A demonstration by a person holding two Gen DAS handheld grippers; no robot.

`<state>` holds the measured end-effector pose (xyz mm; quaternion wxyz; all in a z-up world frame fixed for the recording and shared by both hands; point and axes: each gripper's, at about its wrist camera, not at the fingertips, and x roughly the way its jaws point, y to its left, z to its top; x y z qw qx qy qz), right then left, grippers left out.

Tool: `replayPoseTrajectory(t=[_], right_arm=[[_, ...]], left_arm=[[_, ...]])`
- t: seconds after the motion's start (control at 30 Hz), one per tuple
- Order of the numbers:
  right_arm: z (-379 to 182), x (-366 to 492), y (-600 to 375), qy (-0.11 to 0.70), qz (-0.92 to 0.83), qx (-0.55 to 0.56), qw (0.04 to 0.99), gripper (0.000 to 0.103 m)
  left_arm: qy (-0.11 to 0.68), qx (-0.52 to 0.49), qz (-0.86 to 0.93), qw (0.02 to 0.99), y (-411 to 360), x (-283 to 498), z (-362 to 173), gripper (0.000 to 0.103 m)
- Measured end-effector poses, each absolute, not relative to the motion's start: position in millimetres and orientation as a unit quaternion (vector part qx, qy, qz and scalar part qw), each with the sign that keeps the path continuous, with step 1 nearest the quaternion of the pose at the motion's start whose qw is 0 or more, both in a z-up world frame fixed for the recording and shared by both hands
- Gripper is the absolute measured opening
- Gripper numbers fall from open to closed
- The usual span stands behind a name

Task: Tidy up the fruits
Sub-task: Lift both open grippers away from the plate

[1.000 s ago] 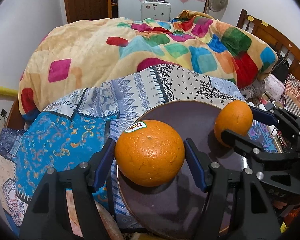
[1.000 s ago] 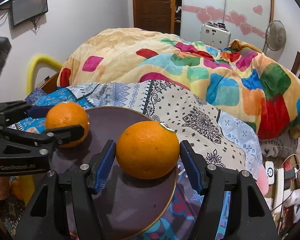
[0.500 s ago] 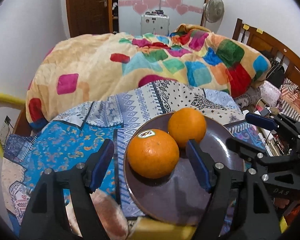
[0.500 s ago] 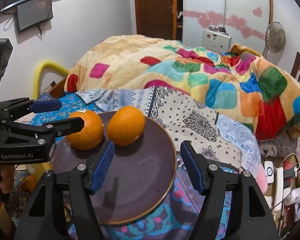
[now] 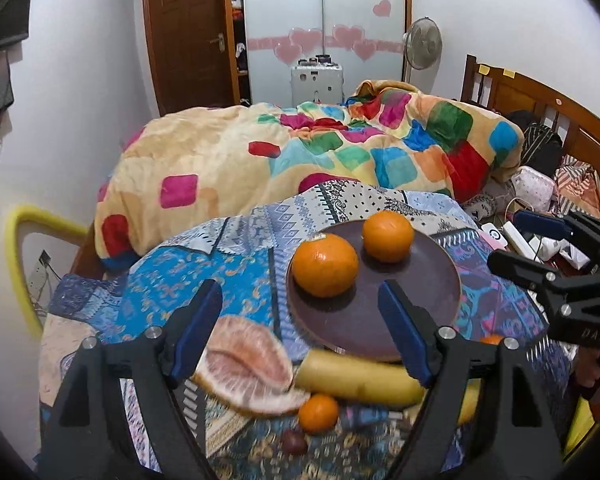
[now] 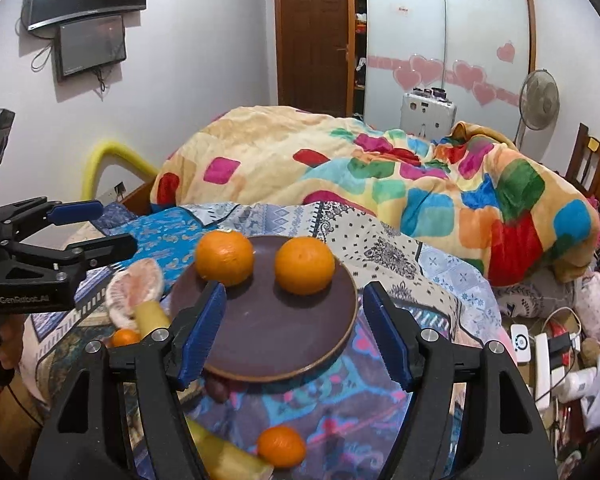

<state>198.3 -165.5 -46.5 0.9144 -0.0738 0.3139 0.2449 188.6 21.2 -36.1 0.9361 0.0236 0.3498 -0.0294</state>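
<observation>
Two oranges sit side by side on the dark brown plate [image 5: 424, 280] [image 6: 268, 332]: one with a sticker [image 5: 325, 267] [image 6: 225, 258], the other [image 5: 388, 236] [image 6: 305, 266] beside it. My left gripper [image 5: 300, 300] [image 6: 112, 226] hangs back above the plate's near edge, its jaws opening with nothing between them. My right gripper [image 6: 295, 296] [image 5: 514, 238] is also drawn back from the plate, its jaws opening and empty. Neither touches an orange.
On the patterned cloth in front of the plate lie a pomelo segment [image 5: 248, 364] [image 6: 134, 288], a banana [image 5: 356, 376] [image 6: 152, 314], small mandarins [image 5: 318, 412] [image 6: 281, 446] and a small dark fruit [image 5: 294, 442]. A colourful quilt [image 5: 300, 148] is heaped behind. Chargers and cables [image 6: 540, 352] clutter the right.
Both grippers have let go of their oranges and drawn back and up. The oranges stay on the plate, and more fruit has come into view below.
</observation>
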Motion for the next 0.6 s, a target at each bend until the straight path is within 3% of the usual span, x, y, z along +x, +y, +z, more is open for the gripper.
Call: replayPoseTrajectory(t=[0.6], right_arm=[[-82,133,-189,0.324,0.224,-0.086,0.915,0.071]], left_arm=[[0.410,-0.009,-0.044,0.911,22,121,-108,0.081]])
